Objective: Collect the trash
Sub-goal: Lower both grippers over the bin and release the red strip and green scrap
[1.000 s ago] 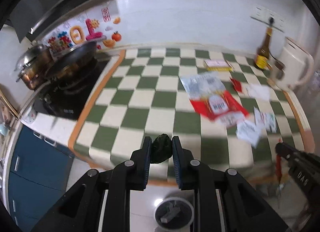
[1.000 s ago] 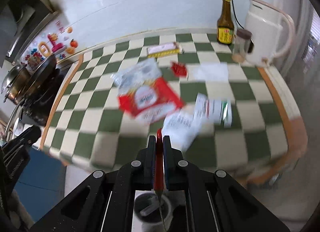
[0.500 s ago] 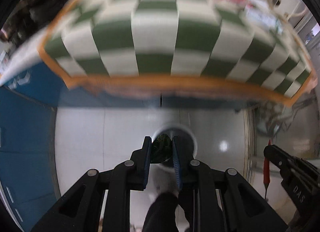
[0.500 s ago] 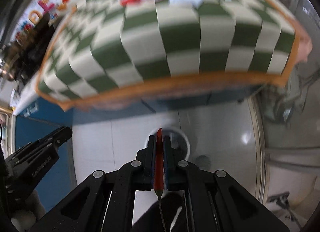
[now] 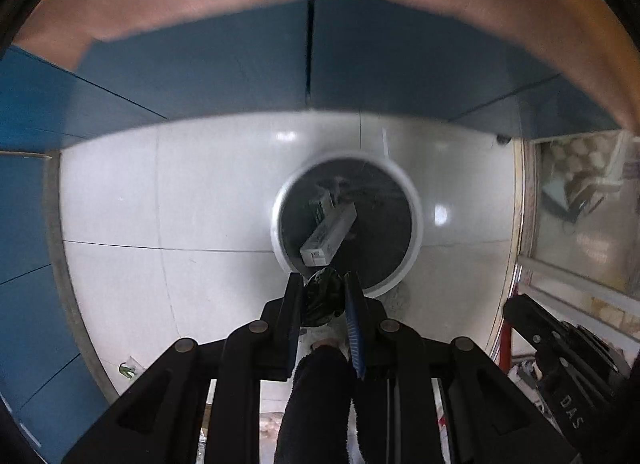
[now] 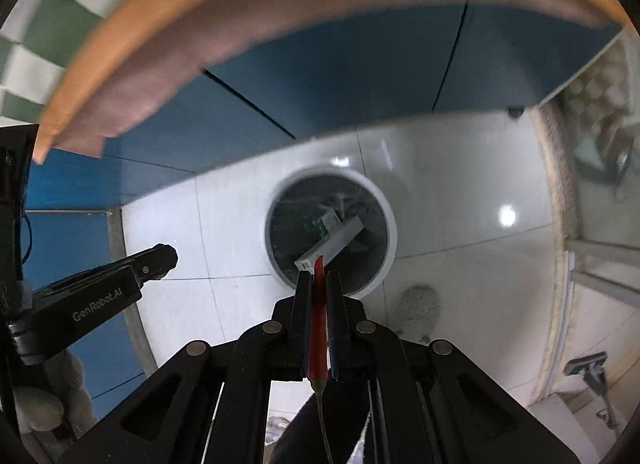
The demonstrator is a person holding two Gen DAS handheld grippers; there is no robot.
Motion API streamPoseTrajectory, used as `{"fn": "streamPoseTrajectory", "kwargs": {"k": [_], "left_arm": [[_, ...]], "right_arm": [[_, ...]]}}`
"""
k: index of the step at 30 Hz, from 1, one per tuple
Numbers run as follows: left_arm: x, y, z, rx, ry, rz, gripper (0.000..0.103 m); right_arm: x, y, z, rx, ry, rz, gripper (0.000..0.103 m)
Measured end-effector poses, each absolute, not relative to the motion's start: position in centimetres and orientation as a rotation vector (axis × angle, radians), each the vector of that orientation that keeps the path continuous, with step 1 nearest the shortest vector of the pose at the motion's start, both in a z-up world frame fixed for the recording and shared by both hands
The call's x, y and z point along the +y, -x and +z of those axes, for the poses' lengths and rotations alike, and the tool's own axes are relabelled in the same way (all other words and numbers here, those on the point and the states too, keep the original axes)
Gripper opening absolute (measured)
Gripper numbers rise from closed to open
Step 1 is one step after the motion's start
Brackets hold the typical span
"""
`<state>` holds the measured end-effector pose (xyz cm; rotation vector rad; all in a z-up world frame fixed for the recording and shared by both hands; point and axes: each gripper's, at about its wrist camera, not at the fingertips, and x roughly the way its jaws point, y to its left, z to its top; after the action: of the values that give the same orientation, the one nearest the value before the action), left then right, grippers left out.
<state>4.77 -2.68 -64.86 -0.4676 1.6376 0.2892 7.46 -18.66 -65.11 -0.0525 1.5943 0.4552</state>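
Note:
A round white-rimmed trash bin with a dark liner stands on the floor below me; it also shows in the right wrist view. A white carton lies inside it. My left gripper is shut on a dark green crumpled wad, held just above the bin's near rim. My right gripper is shut on a red chili pepper, its tip over the bin's near rim. The right gripper shows at the left view's lower right; the left gripper shows at the right view's left.
Blue cabinet doors rise behind the bin under the counter's orange edge. White floor tiles surround the bin. A glass door and clutter stand to the right. A small scrap lies on the floor at left.
Both grippers have swung down from the counter to the floor and closed in on the bin, each still gripping its item. The bin now looks much larger.

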Motion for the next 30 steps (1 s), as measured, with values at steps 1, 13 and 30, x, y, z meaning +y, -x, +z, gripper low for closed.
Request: {"fn": "streamPoseTrajectory", "kwargs": {"k": [1,13,30], "left_arm": [[-2.7,-4.7,-66.0,1.649,0.468,0.288,0.017],[-2.0,-4.8,-72.0,1.728,0.524,0.247,0.026],[-1.1,-3.6,-69.7,1.675,0.418,0.387,0.103]], "right_arm": [[-18.8,-7.5,-67.5,1.618,0.036,0.457,0.007],[-17.6,-7.9,-79.8,1.757,-0.031,0.495,0.008],[-18.0,-8.6,-78.1,1.666,0.266,0.394,0.101]]}}
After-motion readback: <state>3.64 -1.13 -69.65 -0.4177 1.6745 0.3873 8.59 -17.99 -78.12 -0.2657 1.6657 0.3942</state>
